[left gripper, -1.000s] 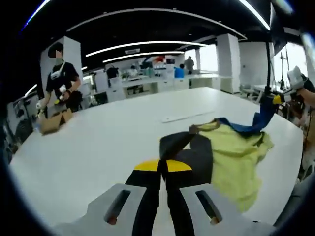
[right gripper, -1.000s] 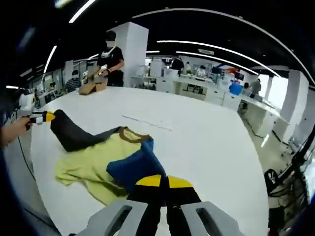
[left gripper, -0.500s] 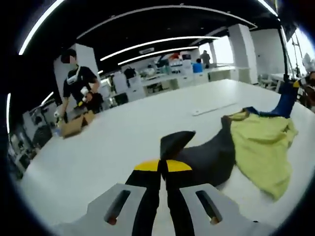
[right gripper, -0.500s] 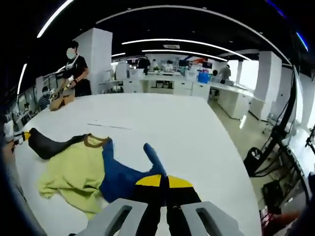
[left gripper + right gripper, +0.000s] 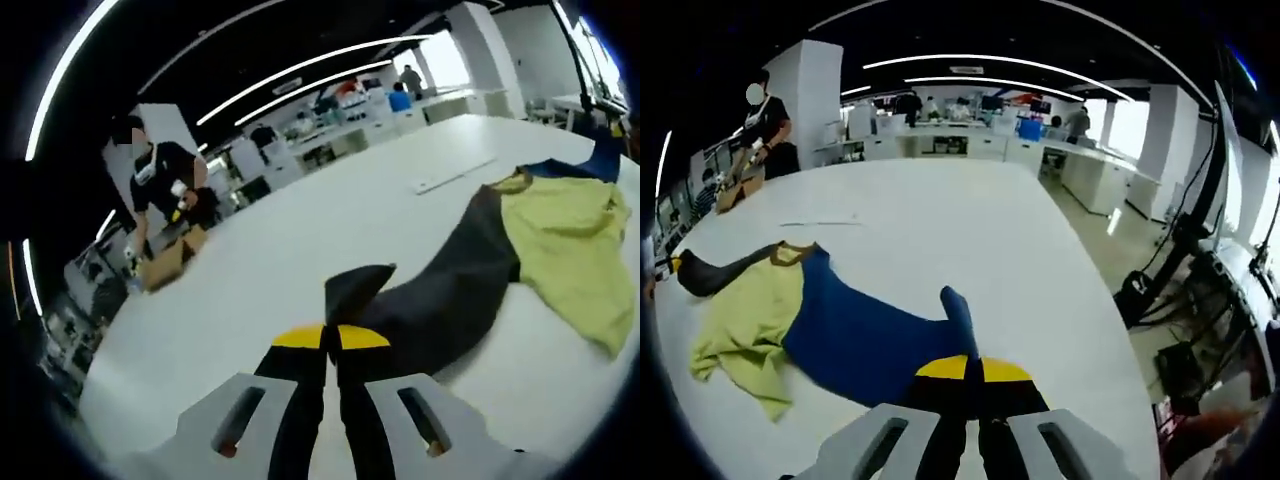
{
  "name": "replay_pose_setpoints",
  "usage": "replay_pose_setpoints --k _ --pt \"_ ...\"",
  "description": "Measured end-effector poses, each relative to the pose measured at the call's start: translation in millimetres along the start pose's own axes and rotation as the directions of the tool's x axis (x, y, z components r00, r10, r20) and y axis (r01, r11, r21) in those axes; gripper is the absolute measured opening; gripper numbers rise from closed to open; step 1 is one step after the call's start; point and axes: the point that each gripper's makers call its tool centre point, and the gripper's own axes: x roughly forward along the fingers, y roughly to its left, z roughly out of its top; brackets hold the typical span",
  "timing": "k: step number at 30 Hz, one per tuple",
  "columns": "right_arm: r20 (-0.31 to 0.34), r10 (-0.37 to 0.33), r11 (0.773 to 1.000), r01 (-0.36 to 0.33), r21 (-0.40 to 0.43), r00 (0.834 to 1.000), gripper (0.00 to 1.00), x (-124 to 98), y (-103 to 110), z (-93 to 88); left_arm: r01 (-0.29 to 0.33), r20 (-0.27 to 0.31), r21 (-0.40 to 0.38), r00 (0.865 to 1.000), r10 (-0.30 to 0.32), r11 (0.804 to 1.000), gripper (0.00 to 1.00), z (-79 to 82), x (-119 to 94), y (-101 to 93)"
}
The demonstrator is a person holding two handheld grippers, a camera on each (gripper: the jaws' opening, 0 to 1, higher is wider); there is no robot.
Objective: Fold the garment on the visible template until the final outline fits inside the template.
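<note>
Yellow cloth forms the body of the shirt (image 5: 565, 240), which lies spread on the white counter (image 5: 270, 270) with one sleeve pulled out to each side. The left gripper (image 5: 331, 338) has its jaws clamped on the dark grey sleeve (image 5: 440, 300); the right gripper (image 5: 975, 368) has its jaws clamped on the blue sleeve (image 5: 865, 335). A person (image 5: 762, 125) stands at the counter's far edge beside a cardboard box (image 5: 165, 265).
</note>
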Motion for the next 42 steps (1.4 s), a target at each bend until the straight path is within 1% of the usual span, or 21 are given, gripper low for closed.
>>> replay_pose_setpoints --k 3,4,5,9,12,13,14,15,16,18,22,26,28,29,32,34,35,36,38,39,42 --pt "-0.006 -0.011 1.000 0.011 -0.001 1.000 0.00 4 -8 -3.3 0.000 -0.010 -0.014 1.000 0.000 1.000 0.00 -3.9 4 0.5" --pt "-0.006 -0.015 1.000 0.015 -0.004 1.000 0.00 5 -10 -3.3 -0.005 -0.013 0.003 1.000 0.005 1.000 0.00 -5.1 5 1.7" --pt "-0.007 -0.021 1.000 0.021 -0.022 1.000 0.00 7 -13 -2.7 -0.006 -0.011 0.037 1.000 0.006 0.999 0.00 -5.4 6 2.7" --pt "-0.022 -0.047 0.997 0.046 -0.057 0.999 0.00 14 -22 -2.8 -0.028 -0.037 0.064 0.999 0.031 0.998 0.00 -12.0 10 9.6" --pt "-0.041 -0.067 0.996 0.065 -0.055 0.997 0.00 20 -28 -5.2 -0.034 -0.056 0.059 0.998 0.037 0.998 0.00 -17.3 13 13.4" --pt "-0.048 -0.084 0.995 0.082 -0.053 0.995 0.00 20 -30 -7.4 -0.041 -0.070 0.037 0.997 0.043 0.999 0.00 -20.2 14 15.1" --pt "-0.059 -0.099 0.994 0.096 -0.056 0.993 0.00 21 -32 -10.1 -0.039 -0.073 0.036 0.996 0.042 0.999 0.00 -21.1 15 15.6" --pt "-0.064 -0.109 0.993 0.106 -0.049 0.992 0.00 21 -33 -12.0 -0.038 -0.074 0.048 0.996 0.042 0.998 0.00 -21.6 15 15.3" --pt "-0.066 -0.113 0.993 0.110 -0.049 0.991 0.00 21 -34 -13.2 -0.046 -0.083 0.103 0.995 0.054 0.994 0.00 -22.5 15 17.4" --pt "-0.077 -0.119 0.992 0.116 -0.044 0.990 0.00 27 -38 -17.5 -0.041 -0.094 0.088 0.994 0.049 0.995 0.00 -25.5 17 16.6" --pt "-0.081 -0.127 0.992 0.125 -0.026 0.989 0.00 24 -38 -22.1 -0.044 -0.105 0.088 0.993 0.053 0.995 0.00 -29.2 18 18.9" --pt "-0.100 -0.136 0.991 0.134 -0.021 0.986 0.00 27 -43 -28.4 -0.042 -0.112 0.083 0.992 0.051 0.996 0.00 -30.3 17 18.6" --pt "-0.105 -0.136 0.990 0.138 0.013 0.985 0.00 26 -44 -31.7 -0.047 -0.114 0.071 0.992 0.055 0.996 0.00 -30.4 16 20.2" --pt "-0.108 -0.132 0.990 0.136 0.027 0.985 0.00 25 -43 -33.1 -0.047 -0.118 0.071 0.991 0.055 0.996 0.00 -31.3 16 20.7" --pt "-0.112 -0.127 0.991 0.131 0.031 0.986 0.00 28 -46 -34.0 -0.052 -0.132 0.067 0.989 0.061 0.996 0.00 -34.7 14 22.5" --pt "-0.119 -0.103 0.995 0.104 0.006 0.988 0.00 28 -42 -36.3 -0.050 -0.132 0.053 0.990 0.057 0.997 0.01 -36.5 13 23.0" --pt "-0.122 -0.090 0.996 0.088 -0.014 0.988 0.00 27 -39 -37.7 -0.048 -0.141 0.027 0.989 0.052 0.998 0.04 -38.9 12 21.9" --pt "-0.122 -0.088 0.996 0.087 -0.015 0.989 0.02 26 -39 -38.2 -0.043 -0.138 0.028 0.989 0.046 0.999 0.10 -39.4 12 22.0" --pt "-0.122 -0.066 0.998 0.067 0.010 0.990 0.09 27 -38 -38.4 -0.030 -0.126 0.026 0.991 0.033 0.999 0.18 -38.8 11 18.1" --pt "-0.111 -0.050 0.998 0.053 0.027 0.993 0.15 26 -35 -37.0 -0.022 -0.121 0.025 0.992 0.025 0.999 0.21 -38.1 10 15.9" --pt "-0.084 -0.008 1.000 0.008 0.010 0.996 0.27 21 -23 -31.6 0.017 -0.094 0.005 0.995 -0.017 1.000 0.30 -33.3 4 2.7"
